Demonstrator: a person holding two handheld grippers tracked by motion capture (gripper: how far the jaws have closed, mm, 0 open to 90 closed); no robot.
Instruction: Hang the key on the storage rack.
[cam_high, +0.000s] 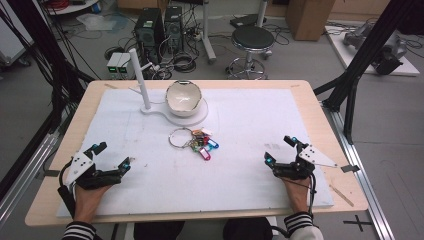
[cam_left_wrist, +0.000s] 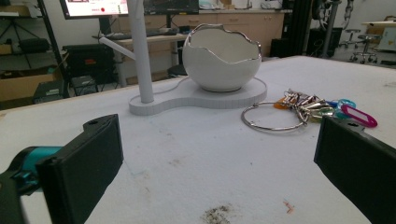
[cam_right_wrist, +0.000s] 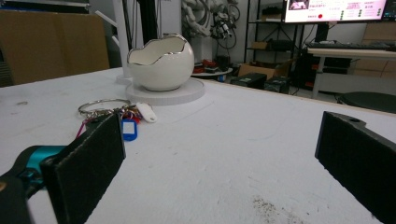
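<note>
Basically staging. High view: left gripper (cam_high: 112, 158) and right gripper (cam_high: 280, 150) rest on the white mat (cam_high: 250, 125) at either side, both released and empty; key bunch (cam_high: 195, 139) sits ahead, between them, just short of the egg-shaped bowl (cam_high: 183, 98) on its stand (cam_high: 146, 80).

Left gripper view: jaws wide, keys (cam_left_wrist: 308, 109) ahead toward its right jaw, bowl (cam_left_wrist: 220, 58) beyond.

Right gripper view: jaws wide, keys (cam_right_wrist: 119, 116) ahead just over its left jaw. Looks like neutral start, reach clear from either side.

Nothing is reading clearly — the monitor (cam_right_wrist: 337, 10) at one o'clock is showing text too blurred to make out.
</note>
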